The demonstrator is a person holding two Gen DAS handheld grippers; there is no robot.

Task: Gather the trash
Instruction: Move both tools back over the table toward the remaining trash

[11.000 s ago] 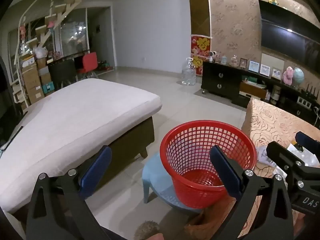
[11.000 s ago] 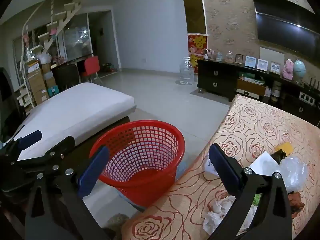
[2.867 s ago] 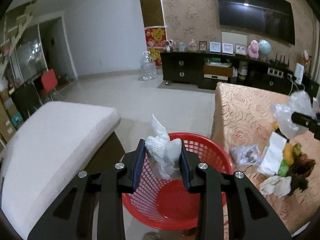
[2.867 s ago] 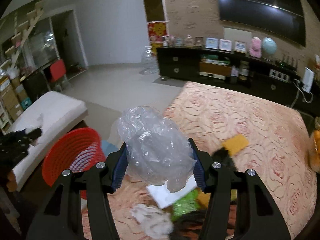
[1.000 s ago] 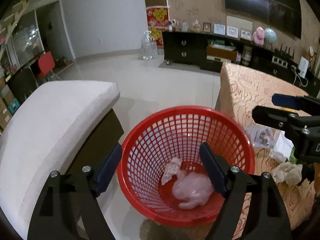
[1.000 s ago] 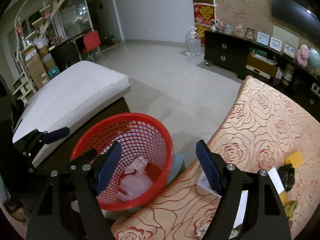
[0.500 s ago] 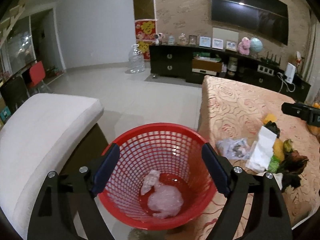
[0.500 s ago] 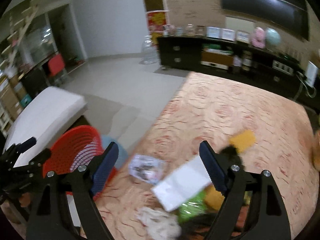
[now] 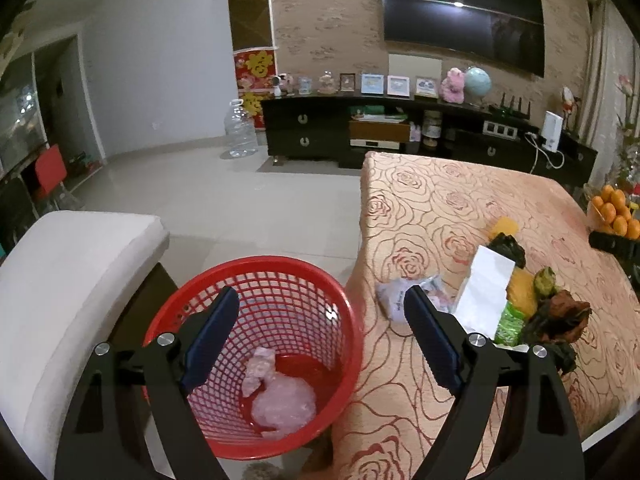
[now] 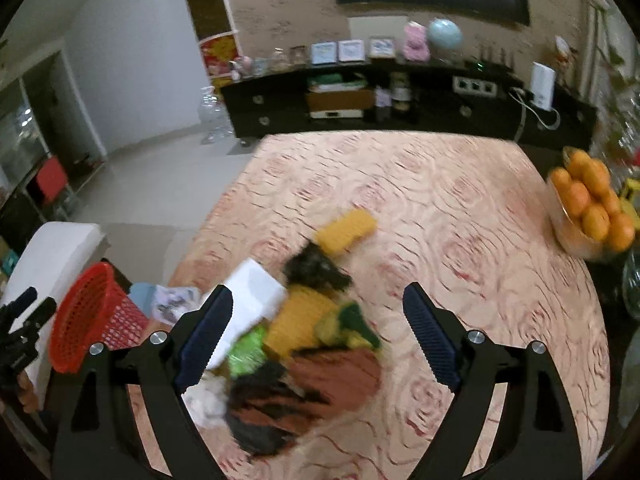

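The red mesh basket stands on the floor by the table's corner, with a clear plastic bag and a tissue lying in it. My left gripper hangs open above the basket's right rim, empty. On the rose tablecloth lies a trash pile: white paper, a yellow sponge, peels and brown scraps. My right gripper hovers over this pile; its jaws are opening and its pads touch nothing. The right wrist view is blurred.
A bowl of oranges sits at the table's right edge. A crumpled wrapper lies near the table's left edge. A white cushioned bench stands left of the basket. A dark TV cabinet lines the far wall.
My right gripper swung from above the basket over to the trash pile on the table, with its jaws spreading wider. The left gripper drifted right, toward the table's edge.
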